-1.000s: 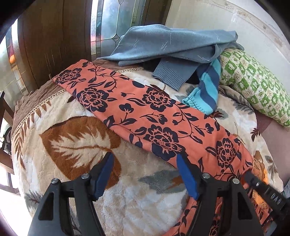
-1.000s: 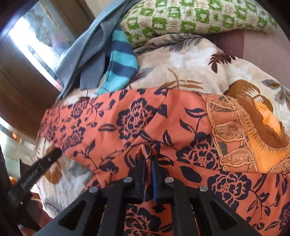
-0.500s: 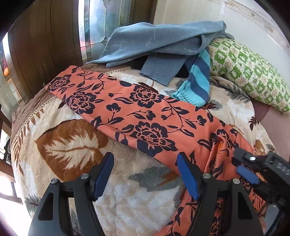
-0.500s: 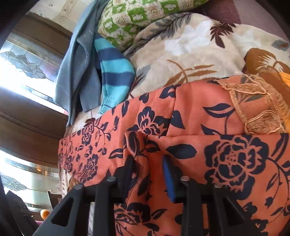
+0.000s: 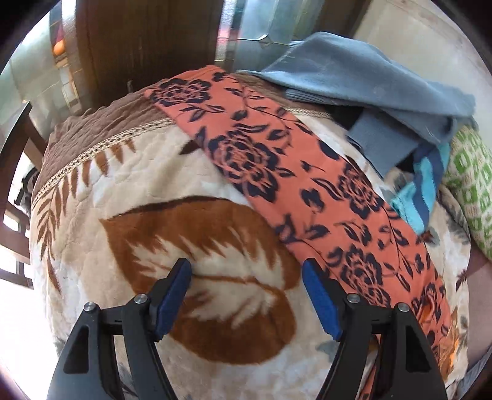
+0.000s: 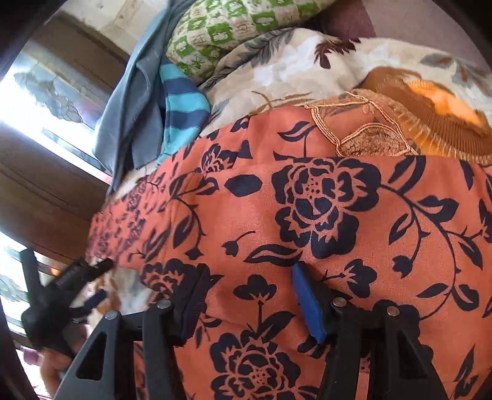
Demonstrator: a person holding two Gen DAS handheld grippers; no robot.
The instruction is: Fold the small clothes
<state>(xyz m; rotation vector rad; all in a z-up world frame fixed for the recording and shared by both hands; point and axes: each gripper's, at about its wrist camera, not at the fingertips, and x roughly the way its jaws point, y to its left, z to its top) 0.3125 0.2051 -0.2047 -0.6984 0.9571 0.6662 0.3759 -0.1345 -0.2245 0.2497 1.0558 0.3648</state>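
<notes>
An orange cloth garment printed with dark navy flowers (image 5: 295,184) lies stretched as a long band across a cream plush blanket with brown leaf shapes (image 5: 129,197). The left gripper (image 5: 246,277) hangs released, jaws wide, over the blanket's big brown leaf, just beside the garment's edge. The right gripper (image 6: 249,289) sits over the garment, jaws apart after letting go, having just narrowed slightly, cloth lying between them unpinched. Behind the garment: a grey-blue sweater (image 5: 363,74), a blue striped piece (image 5: 424,187), a green-checked pillow (image 6: 227,27).

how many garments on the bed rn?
3: orange floral garment lying across the blanket; grey-blue garment and striped blue one piled behind. More may be hidden beneath.
</notes>
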